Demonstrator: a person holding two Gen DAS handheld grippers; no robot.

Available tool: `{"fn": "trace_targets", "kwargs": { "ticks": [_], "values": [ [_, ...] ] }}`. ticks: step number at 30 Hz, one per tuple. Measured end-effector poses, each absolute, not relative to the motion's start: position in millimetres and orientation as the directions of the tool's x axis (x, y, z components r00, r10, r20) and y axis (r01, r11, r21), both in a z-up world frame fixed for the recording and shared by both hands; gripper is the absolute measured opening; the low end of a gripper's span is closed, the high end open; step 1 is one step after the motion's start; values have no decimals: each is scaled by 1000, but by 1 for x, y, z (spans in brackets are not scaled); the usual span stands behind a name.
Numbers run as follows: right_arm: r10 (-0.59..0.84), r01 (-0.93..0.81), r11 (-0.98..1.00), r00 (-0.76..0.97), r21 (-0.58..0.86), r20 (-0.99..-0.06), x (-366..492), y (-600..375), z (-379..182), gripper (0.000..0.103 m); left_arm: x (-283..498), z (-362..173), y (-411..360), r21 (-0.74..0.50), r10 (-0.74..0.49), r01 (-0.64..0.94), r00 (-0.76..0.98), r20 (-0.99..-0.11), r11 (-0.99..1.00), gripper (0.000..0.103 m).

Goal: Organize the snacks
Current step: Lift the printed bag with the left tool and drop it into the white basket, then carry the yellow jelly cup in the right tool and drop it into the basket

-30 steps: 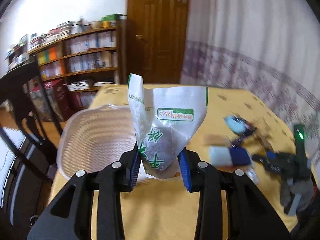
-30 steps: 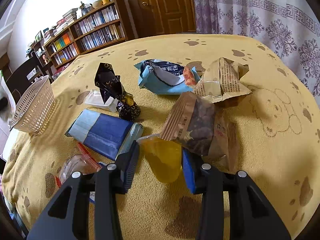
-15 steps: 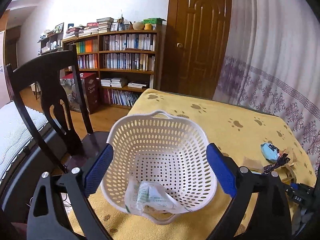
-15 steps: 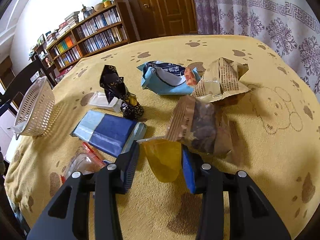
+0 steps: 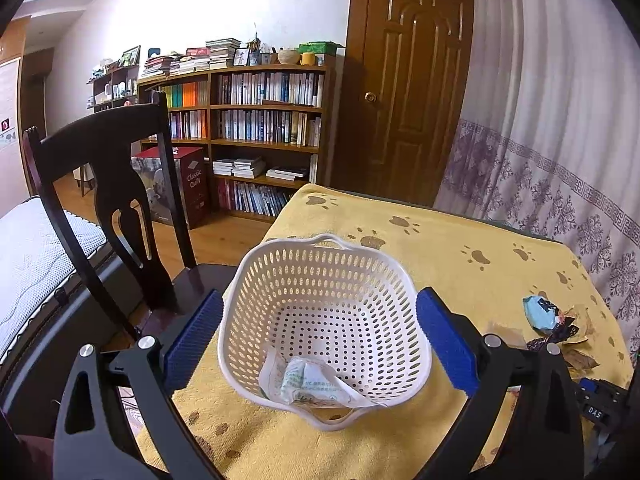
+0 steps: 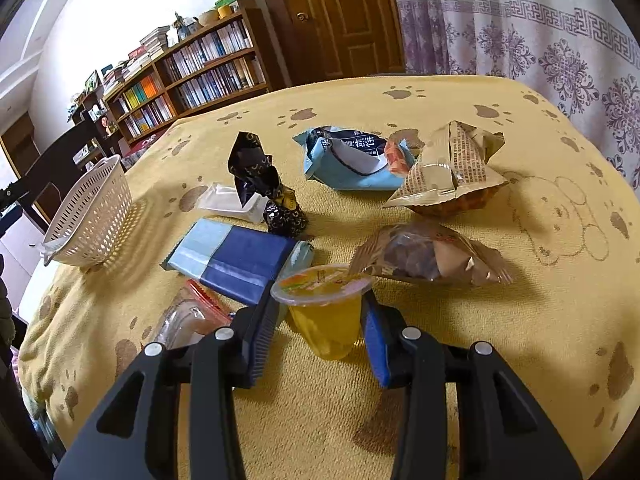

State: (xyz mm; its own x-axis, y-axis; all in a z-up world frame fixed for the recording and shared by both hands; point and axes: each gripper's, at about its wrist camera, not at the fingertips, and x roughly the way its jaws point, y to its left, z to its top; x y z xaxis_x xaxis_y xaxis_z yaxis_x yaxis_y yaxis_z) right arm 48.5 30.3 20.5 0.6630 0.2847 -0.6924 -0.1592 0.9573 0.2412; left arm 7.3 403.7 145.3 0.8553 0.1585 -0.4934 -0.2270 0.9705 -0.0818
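The left claw stands spread wide, its two blue pads on either side of the white perforated basket, holding nothing. I cannot tell whether the pads touch the basket wall. The basket sits near the corner of the surface, which is covered with a yellow cloth printed with brown paw marks. Inside the basket, against its near wall, lies a crumpled white snack bag with green print. A dark wooden chair stands just beside that corner.

The right claw is closed to a narrow gap around a yellow jelly cup, its blue pads pressing the cup's sides just under the sealed lid. The cup appears lifted slightly clear of the cloth, though this is hard to judge.

Beyond the cup, loose snacks lie on the surface: a blue flat packet to the left, a clear packet with red edge near it, a dark gold-printed wrapper standing over a small white packet, a light blue bag, a tan printed bag, and a brownish bag touching the cup's lid. In this view the basket is well apart, at the far left edge.
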Motion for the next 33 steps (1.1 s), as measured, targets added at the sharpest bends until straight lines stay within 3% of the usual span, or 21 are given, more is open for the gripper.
{"fn": "trace_targets", "kwargs": {
  "ticks": [3, 17, 22, 28, 33],
  "values": [
    [294, -162, 954, 664, 251, -687, 48, 29, 23, 36, 5, 148, 403, -82, 163, -231, 858, -486, 970, 98],
    [397, -269, 917, 694, 296, -600, 25, 61, 65, 36, -6, 160, 411, -115, 165, -243, 872, -462, 963, 98],
    [452, -360, 892, 675, 275, -583, 30, 108, 87, 36, -15, 167, 416, -128, 174, -253, 882, -438, 959, 100],
    [524, -464, 846, 637, 261, -566, 39, 175, 111, 36, -26, 175, 416, -49, 297, -341, 874, -384, 939, 100],
    [558, -516, 817, 599, 256, -575, 49, 229, 119, 36, -35, 181, 420, -67, 296, -342, 882, -366, 937, 100]
  ]
}}
